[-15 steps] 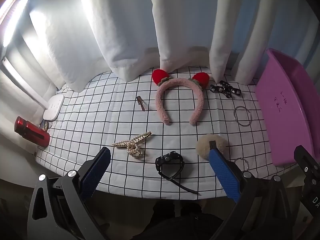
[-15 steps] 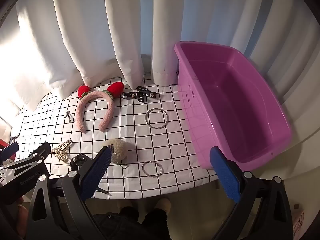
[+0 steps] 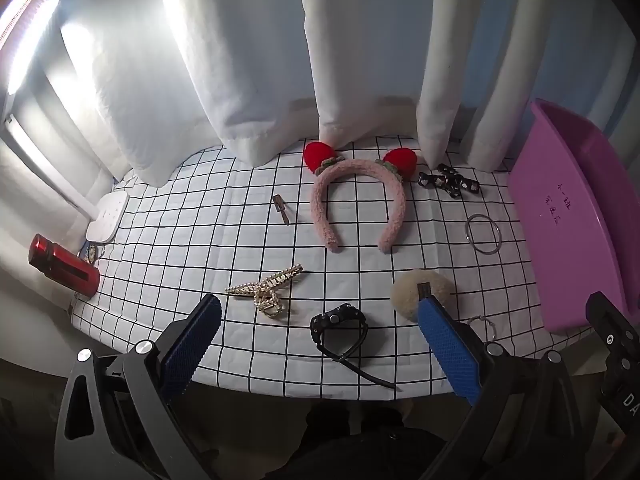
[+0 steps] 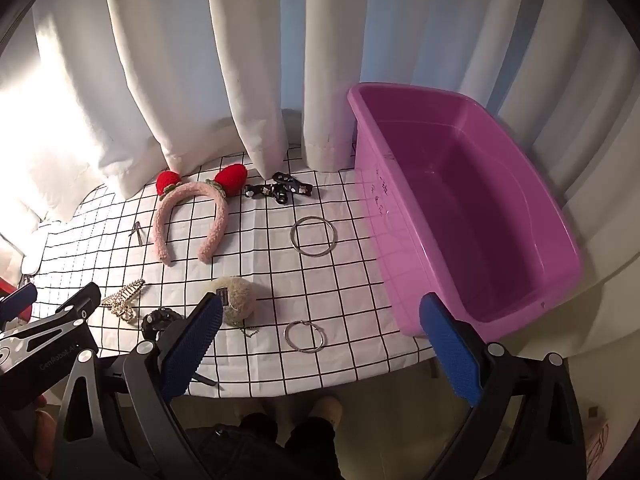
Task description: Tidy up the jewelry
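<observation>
Jewelry lies spread on a checked tablecloth (image 3: 192, 240). A pink fluffy headband (image 3: 356, 196) with red strawberries lies at the back, a black studded bow (image 3: 448, 182) beside it. A gold claw clip (image 3: 266, 292), a black watch (image 3: 340, 324) and a beige pompom (image 3: 420, 290) lie near the front edge. Two metal rings show in the right wrist view, a large ring (image 4: 313, 236) and a smaller ring (image 4: 305, 335). An empty purple bin (image 4: 472, 216) stands at the right. My left gripper (image 3: 318, 312) hangs open over the front edge. My right gripper (image 4: 320, 312) is open too, holding nothing.
White curtains (image 3: 256, 60) hang behind the table. A red cylinder (image 3: 64, 264) and a white flat device (image 3: 108, 216) lie at the left edge. A small brown hair clip (image 3: 281, 209) lies mid-table. The person's legs and a shoe (image 4: 326, 410) show below the table front.
</observation>
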`<action>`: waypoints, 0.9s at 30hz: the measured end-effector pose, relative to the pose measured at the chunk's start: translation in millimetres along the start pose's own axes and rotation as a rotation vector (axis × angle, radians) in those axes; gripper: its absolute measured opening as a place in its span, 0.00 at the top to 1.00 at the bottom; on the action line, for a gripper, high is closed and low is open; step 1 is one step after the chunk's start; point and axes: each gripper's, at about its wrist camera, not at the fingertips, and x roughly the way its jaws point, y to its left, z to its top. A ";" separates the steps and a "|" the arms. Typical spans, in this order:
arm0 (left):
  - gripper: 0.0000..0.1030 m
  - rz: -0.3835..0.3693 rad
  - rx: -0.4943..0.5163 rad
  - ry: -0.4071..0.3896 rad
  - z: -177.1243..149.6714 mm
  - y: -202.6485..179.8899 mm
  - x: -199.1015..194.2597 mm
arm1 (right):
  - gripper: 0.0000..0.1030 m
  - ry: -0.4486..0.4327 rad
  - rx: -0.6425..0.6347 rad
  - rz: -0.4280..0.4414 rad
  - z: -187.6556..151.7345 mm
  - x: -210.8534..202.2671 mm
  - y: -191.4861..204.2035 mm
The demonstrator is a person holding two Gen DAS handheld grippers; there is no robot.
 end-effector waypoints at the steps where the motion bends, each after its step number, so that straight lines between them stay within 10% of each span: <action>1: 0.06 0.000 -0.001 0.000 -0.1 -0.1 0.0 | 0.08 0.000 0.000 0.000 0.0 -0.2 -0.2; 27: 0.06 -0.007 -0.002 -0.005 9.0 -3.6 -3.8 | 0.09 0.001 0.007 0.003 -1.0 1.2 -4.3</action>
